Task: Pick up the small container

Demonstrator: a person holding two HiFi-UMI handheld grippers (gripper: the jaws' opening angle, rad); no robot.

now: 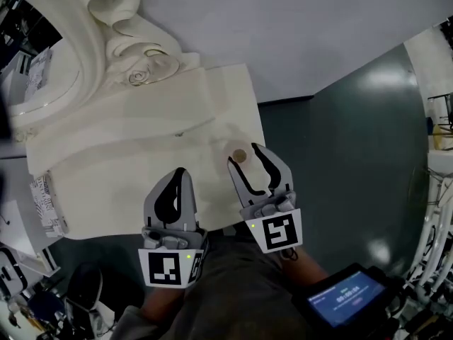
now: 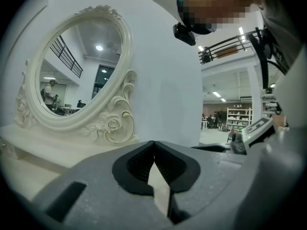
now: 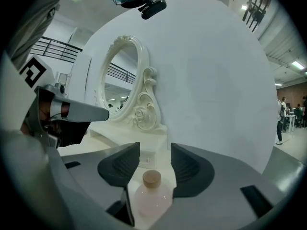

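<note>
The small container (image 1: 240, 156) is a pale pink bottle with a cork cap, standing upright on the cream vanity top (image 1: 127, 190) near its right edge. My right gripper (image 1: 243, 154) is open, with one jaw on each side of the bottle. In the right gripper view the bottle (image 3: 152, 195) sits low between the jaws of that gripper (image 3: 155, 147), and a gap shows beside the cork. My left gripper (image 1: 180, 170) hovers over the vanity top to the left, shut and empty. In its own view the left gripper (image 2: 154, 145) has its jaws meeting.
An ornate white oval mirror (image 1: 106, 20) stands on a raised shelf (image 1: 163, 112) at the back of the vanity, against a white wall. Teal floor (image 1: 354, 154) lies right of the vanity edge. A tablet (image 1: 343, 299) sits at the lower right.
</note>
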